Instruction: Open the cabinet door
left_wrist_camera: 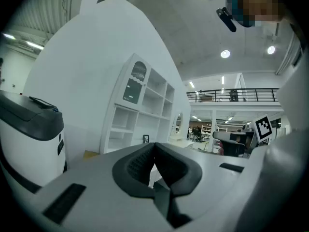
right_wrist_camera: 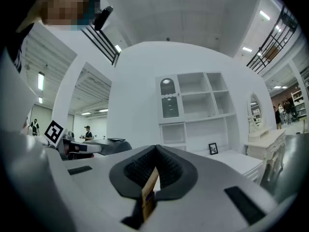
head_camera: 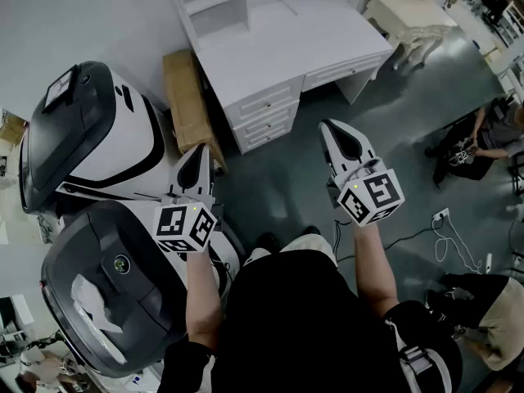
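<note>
Distance matters: left gripper [head_camera: 201, 150] and right gripper [head_camera: 328, 126], jaws together and empty, hang well apart from the cabinet door [right_wrist_camera: 166, 98]. Step closer, then part one pair at its edge.

Left tool [head_camera: 201, 150] held out level, jaws together, right tool [head_camera: 329, 127] level, jaws together

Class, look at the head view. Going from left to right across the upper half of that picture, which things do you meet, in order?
black-and-white machine → cardboard box → white desk with drawers → cream carved table → seated person
</note>
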The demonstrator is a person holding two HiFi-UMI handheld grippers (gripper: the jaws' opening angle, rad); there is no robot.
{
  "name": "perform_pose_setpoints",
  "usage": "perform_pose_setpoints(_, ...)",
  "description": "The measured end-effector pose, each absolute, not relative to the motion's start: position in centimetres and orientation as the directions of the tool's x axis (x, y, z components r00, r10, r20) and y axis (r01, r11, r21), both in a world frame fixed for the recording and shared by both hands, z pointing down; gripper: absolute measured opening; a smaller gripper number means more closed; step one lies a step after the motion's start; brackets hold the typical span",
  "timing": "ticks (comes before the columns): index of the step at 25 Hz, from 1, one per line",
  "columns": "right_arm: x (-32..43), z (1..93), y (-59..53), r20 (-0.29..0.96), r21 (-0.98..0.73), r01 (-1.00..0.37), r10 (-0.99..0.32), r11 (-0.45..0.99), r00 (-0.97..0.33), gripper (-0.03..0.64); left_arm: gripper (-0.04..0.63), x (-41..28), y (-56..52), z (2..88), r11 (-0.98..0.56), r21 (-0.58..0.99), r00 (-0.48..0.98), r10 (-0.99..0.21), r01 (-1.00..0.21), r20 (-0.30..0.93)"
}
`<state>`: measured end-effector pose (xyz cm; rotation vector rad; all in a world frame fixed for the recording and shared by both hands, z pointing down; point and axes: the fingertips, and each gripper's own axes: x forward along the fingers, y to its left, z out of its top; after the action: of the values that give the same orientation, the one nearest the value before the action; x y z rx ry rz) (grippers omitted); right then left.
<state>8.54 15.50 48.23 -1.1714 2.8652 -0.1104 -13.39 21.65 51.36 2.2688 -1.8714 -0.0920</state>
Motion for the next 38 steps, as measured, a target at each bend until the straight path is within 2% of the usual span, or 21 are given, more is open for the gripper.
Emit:
perform_pose_setpoints(19,8.1,47.2,17.4,-0.043,-0.081,-0.678,-0.682,0.730,-0.730,0.017,0.021,-12.1,22.3,51.1,-0.212,0.193,0.231,-0.969,-0.958,0.086)
perform_pose_setpoints(25,7.8,47.7,17.2,-0.018,-0.076,-0.687,-0.690,0.723,-0.724,0.017,0.021,-12.2,22.1,51.8,-0.214,0.212,0.239,-0.966,-0.953,0.100)
perform_pose_setpoints(38,5.2,46.1,6.7,-0.031,-0.062,-0.646,-0.648,0.761,-0.761,0.018,0.021,-13.5,13.3,49.9,-0.151,0.156,0.166,-0.983,-0.976,0.085)
